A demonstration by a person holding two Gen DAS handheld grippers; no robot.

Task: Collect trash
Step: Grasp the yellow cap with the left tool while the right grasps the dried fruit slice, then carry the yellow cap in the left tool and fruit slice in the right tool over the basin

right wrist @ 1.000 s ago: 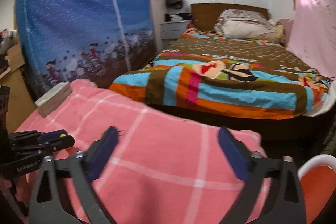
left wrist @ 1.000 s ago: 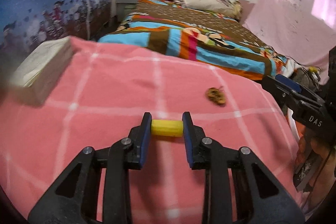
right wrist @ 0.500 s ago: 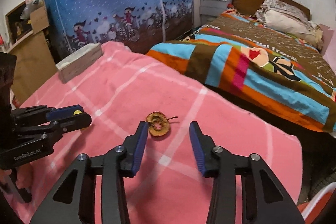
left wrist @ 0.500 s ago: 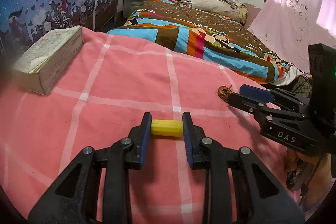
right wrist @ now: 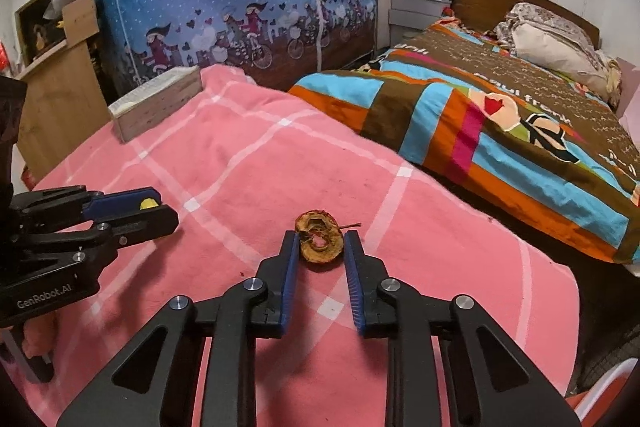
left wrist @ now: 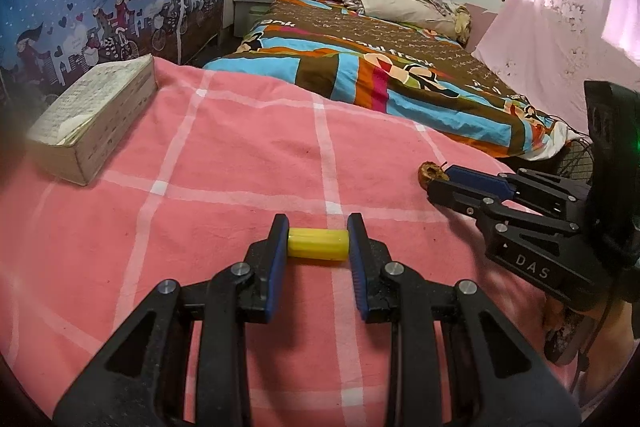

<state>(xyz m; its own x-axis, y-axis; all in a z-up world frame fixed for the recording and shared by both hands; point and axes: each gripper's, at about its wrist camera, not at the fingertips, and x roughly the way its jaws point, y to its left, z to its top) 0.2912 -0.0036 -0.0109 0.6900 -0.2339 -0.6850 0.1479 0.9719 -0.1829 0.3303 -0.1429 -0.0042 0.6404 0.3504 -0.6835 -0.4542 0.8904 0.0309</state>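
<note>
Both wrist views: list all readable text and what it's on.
"DAS": side of the right tongs.
"GenRobot.AI": side of the left tongs.
"paul frank": bedspread; its other script is too small.
Tissue box: print too small to read.

Bright daylight comes through the pink curtain [left wrist: 560, 39]. Pictures are sharp in the middle, bent and dark at the edges.
</note>
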